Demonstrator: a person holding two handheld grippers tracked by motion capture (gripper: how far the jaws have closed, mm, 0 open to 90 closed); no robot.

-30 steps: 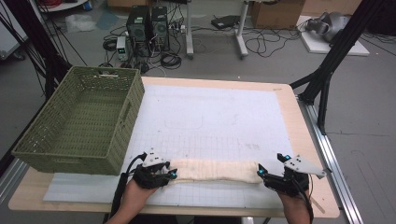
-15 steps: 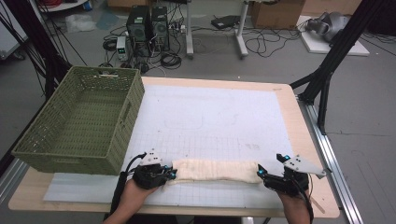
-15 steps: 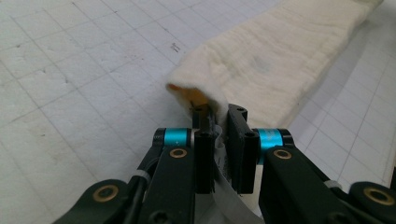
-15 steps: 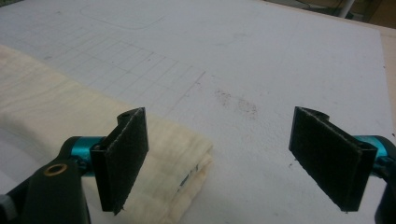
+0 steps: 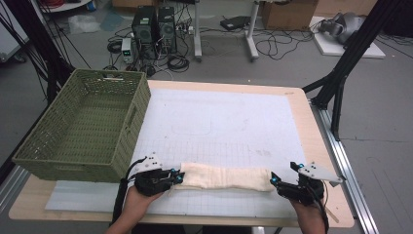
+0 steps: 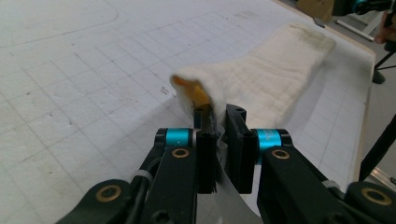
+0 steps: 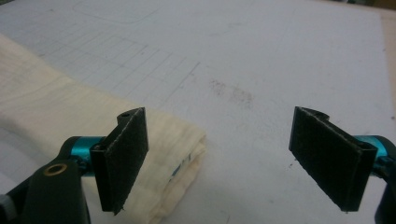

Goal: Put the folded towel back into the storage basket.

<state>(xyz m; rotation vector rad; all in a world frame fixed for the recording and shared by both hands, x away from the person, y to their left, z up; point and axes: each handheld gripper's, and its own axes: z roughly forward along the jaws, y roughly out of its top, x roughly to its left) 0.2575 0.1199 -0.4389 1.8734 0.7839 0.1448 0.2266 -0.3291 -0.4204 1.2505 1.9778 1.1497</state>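
A cream towel [image 5: 226,176], folded into a long strip, lies across the near part of the white gridded mat [image 5: 219,122]. My left gripper [image 5: 176,178] is at its left end. In the left gripper view the left gripper [image 6: 219,126] is shut on a corner of the towel [image 6: 275,70], which curls up to show a yellow-orange patch. My right gripper [image 5: 274,181] sits at the strip's right end. In the right gripper view the right gripper [image 7: 219,140] stands wide open; the towel's folded end [image 7: 46,107] lies by the left jaw, not pinched.
A green woven basket [image 5: 83,126] stands at the table's left, close to my left hand. Bare wooden table edge [image 5: 319,146] runs along the right of the mat. Cables, computers and stands are on the floor beyond the table.
The left gripper's jaws have come together on the towel's left end. The right gripper has stayed where it was.
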